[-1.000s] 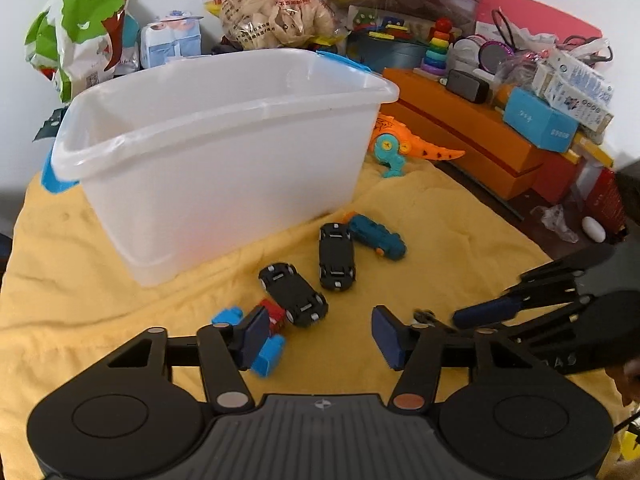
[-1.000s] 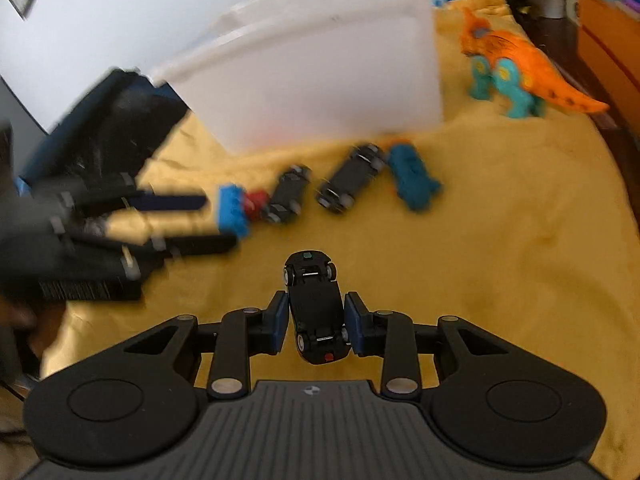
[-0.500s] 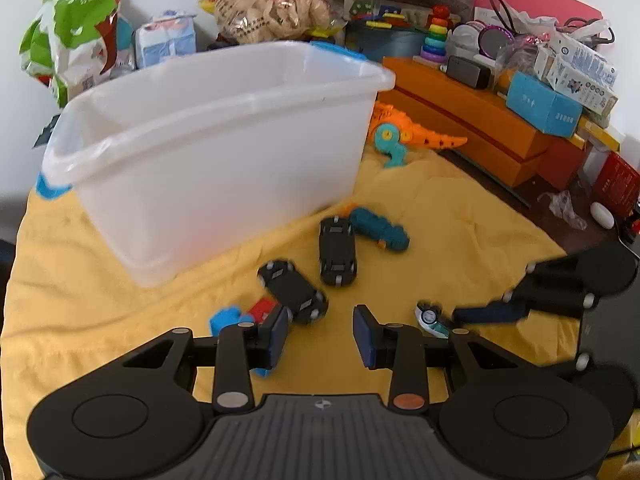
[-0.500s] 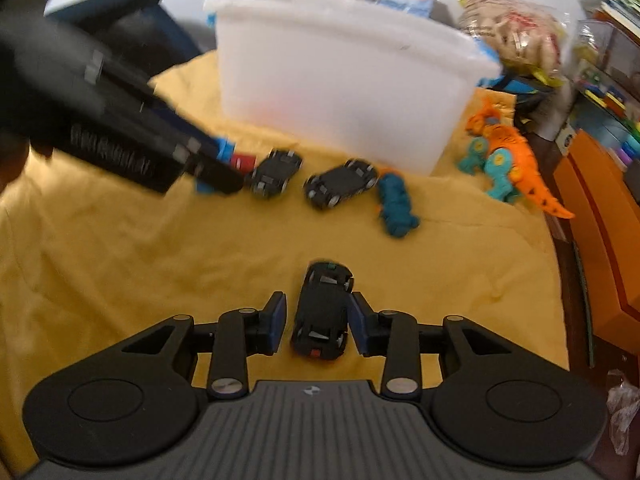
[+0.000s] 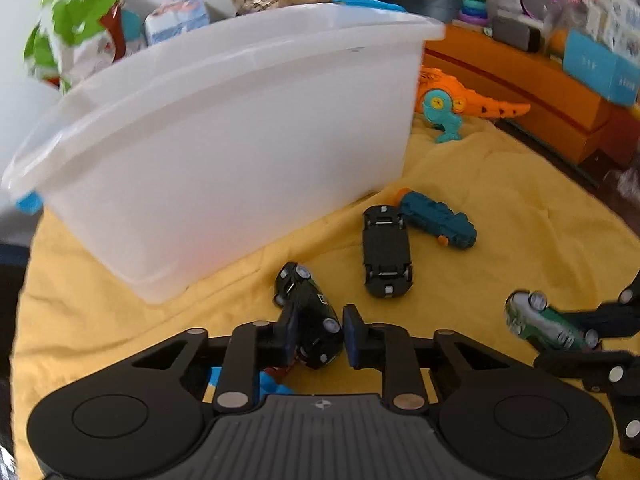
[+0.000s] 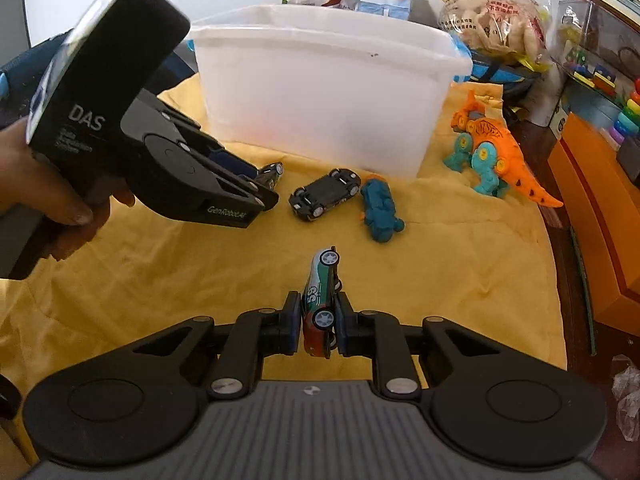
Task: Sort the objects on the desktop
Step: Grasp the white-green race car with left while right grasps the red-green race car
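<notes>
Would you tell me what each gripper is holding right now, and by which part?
Right gripper: racing car, clamped across its sides near the lower end. Left gripper: closing on the black car, pads flanking its sides.

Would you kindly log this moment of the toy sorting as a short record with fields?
left hand-held gripper: jaws closing on a black toy car lying on the cloth
right hand-held gripper: shut on a green and red toy car, held on its side
bin: white plastic tub, standing behind the toys
left on yellow cloth: upside-down black car, teal toy vehicle, orange dinosaur
</notes>
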Demonstrator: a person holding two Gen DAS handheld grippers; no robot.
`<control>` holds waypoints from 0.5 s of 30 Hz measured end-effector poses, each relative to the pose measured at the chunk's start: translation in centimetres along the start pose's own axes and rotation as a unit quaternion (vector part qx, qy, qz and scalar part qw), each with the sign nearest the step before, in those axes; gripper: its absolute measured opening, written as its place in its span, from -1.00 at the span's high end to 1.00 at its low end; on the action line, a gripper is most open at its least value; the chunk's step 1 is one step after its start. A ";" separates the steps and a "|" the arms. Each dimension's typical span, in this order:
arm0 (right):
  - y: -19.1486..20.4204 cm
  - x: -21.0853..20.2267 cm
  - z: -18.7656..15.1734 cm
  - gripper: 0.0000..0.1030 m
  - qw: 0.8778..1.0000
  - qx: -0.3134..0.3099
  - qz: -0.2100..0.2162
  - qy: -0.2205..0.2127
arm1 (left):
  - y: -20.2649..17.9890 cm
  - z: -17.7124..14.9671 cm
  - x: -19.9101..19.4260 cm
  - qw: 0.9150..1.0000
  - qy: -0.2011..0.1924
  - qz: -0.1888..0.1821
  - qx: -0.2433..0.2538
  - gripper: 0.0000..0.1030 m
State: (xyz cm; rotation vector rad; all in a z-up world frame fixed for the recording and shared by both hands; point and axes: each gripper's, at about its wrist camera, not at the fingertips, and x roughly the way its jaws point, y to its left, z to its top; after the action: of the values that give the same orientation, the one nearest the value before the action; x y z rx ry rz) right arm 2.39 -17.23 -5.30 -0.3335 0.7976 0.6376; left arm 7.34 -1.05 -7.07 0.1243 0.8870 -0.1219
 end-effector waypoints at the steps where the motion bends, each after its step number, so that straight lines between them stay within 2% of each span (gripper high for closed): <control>1: -0.1 0.1 0.1 0.62 1.000 0.010 0.012 0.001 | 0.8 -0.1 -0.4 1.000 0.003 -0.022 -0.014 0.59; 6: -0.8 0.6 -0.1 0.62 0.993 0.084 0.086 0.018 | 2.3 -1.7 -2.7 0.991 0.029 -0.116 -0.054 0.63; 8: -1.2 1.0 -0.3 0.62 0.988 0.109 0.108 0.025 | 2.3 -2.8 -3.3 0.988 0.041 -0.137 -0.063 0.63; 12: -1.6 1.6 -0.7 0.61 0.982 0.144 0.118 0.038 | 2.5 -4.2 -3.9 0.986 0.044 -0.143 -0.074 0.63; 13: -1.8 1.7 -0.8 0.60 0.982 0.148 0.113 0.039 | 2.6 -4.4 -3.9 0.987 0.044 -0.135 -0.076 0.55; 15: -2.0 1.7 -0.9 0.45 0.982 0.153 0.101 0.034 | 3.1 -4.5 -4.4 0.990 0.036 -0.118 -0.071 0.49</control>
State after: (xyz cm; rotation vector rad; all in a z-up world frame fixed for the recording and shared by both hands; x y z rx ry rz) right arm 4.05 -18.56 -7.05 0.0078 0.9896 0.6836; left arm 1.58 2.94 -6.28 -0.1106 0.9767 -0.2745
